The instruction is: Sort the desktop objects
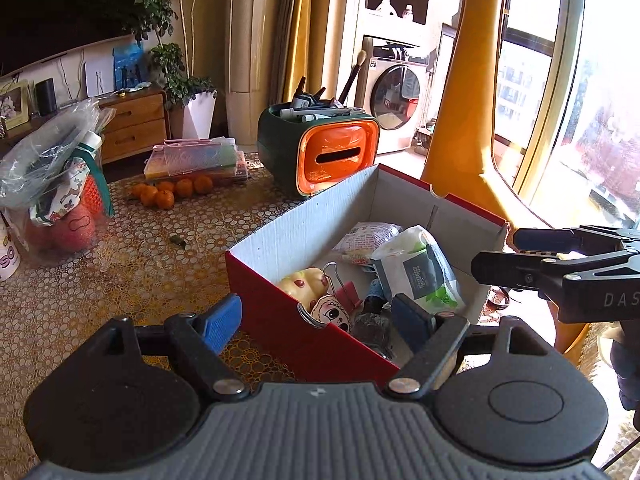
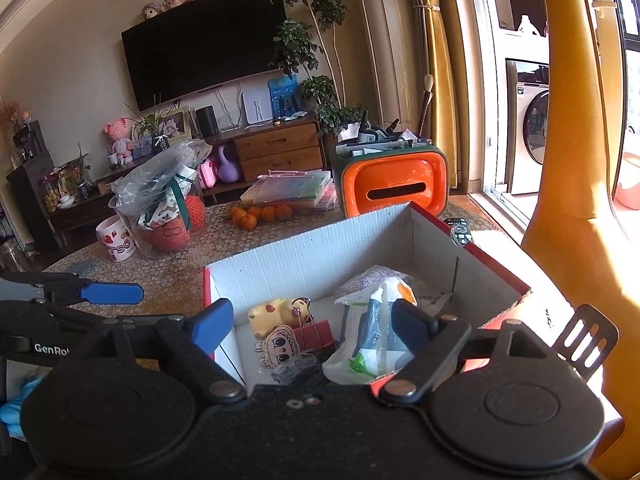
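From the left wrist view, the left tongs (image 1: 316, 322) hang open and empty at the near corner of a red cardboard box (image 1: 276, 308) standing on the patterned desk (image 1: 120, 264), near its right edge. Sorted things already lie inside: a yellow squeeze toy (image 1: 302, 285), a cartoon face charm (image 1: 332, 314), a red binder clip (image 1: 347, 294) and a white and green packet (image 1: 420, 268). Tangerines (image 1: 172, 192) lie loose toward the desk's far edge, beside a green and orange organiser (image 1: 320, 152). The right tongs (image 1: 494, 254) show at the right with their fingers drawn close together, nothing visible between them. From the right wrist view, the right tongs (image 2: 310, 326) look spread over the box's near wall, so I cannot tell their true state; both seem poised for the next pick.
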`<state>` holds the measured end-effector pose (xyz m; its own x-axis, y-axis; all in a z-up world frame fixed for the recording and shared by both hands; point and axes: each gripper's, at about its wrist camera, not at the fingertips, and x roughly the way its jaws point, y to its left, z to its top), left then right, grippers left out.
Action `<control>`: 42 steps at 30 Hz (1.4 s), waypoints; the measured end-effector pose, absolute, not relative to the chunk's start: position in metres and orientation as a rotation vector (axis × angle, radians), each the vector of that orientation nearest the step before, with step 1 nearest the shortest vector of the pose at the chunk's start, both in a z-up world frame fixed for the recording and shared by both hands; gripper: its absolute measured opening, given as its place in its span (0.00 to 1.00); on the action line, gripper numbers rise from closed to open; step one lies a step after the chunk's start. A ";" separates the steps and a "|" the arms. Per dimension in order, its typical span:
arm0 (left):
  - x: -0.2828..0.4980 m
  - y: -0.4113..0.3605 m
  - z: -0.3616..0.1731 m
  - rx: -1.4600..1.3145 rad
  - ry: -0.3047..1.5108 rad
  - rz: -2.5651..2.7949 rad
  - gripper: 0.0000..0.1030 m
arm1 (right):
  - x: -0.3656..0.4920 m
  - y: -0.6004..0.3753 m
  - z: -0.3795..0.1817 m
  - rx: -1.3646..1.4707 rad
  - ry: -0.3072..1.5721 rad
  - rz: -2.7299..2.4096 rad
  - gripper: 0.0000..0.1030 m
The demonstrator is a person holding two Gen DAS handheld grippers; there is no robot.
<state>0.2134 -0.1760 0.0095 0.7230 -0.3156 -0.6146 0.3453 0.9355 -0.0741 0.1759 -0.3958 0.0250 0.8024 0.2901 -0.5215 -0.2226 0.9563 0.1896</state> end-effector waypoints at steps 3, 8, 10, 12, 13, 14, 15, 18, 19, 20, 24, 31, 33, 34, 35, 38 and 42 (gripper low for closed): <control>0.206 -0.171 0.011 0.044 0.658 -0.363 0.85 | 0.168 -0.394 0.025 0.118 0.570 0.282 0.85; 0.197 -0.164 0.012 0.028 0.659 -0.360 0.92 | 0.149 -0.393 0.028 0.128 0.521 0.297 0.97; 0.193 -0.161 0.012 0.026 0.659 -0.348 1.00 | 0.142 -0.392 0.029 0.118 0.505 0.301 1.00; 0.189 -0.159 0.011 0.021 0.666 -0.351 1.00 | 0.135 -0.389 0.030 0.100 0.496 0.307 1.00; 0.188 -0.158 0.010 0.020 0.668 -0.351 1.00 | 0.132 -0.387 0.030 0.090 0.494 0.307 1.00; 0.186 -0.157 0.010 0.022 0.670 -0.349 1.00 | 0.129 -0.385 0.030 0.079 0.493 0.305 1.00; 0.183 -0.156 0.009 0.025 0.668 -0.347 1.00 | 0.125 -0.383 0.030 0.068 0.490 0.303 1.00; 0.175 -0.156 0.010 0.033 0.654 -0.352 1.00 | 0.113 -0.377 0.030 0.043 0.468 0.289 1.00; 0.172 -0.156 0.010 0.033 0.650 -0.352 1.00 | 0.110 -0.376 0.031 0.044 0.462 0.285 1.00; 0.170 -0.156 0.011 0.036 0.648 -0.353 1.00 | 0.106 -0.376 0.031 0.048 0.457 0.283 1.00; 0.160 -0.157 0.012 0.039 0.641 -0.359 1.00 | 0.094 -0.377 0.030 0.065 0.447 0.275 1.00; 0.148 -0.159 0.015 0.053 0.635 -0.366 1.00 | 0.079 -0.387 0.029 0.111 0.448 0.236 1.00; 0.146 -0.160 0.015 0.051 0.639 -0.376 1.00 | 0.074 -0.390 0.028 0.123 0.447 0.214 1.00; 0.145 -0.160 0.015 0.052 0.640 -0.376 1.00 | 0.073 -0.392 0.028 0.129 0.449 0.206 1.00; 0.144 -0.161 0.015 0.055 0.639 -0.379 1.00 | 0.072 -0.393 0.028 0.134 0.449 0.201 1.00; 0.141 -0.163 0.014 0.051 0.656 -0.408 1.00 | 0.068 -0.393 0.027 0.127 0.443 0.180 1.00; 0.135 -0.165 0.015 0.058 0.648 -0.419 1.00 | 0.064 -0.391 0.028 0.108 0.435 0.171 1.00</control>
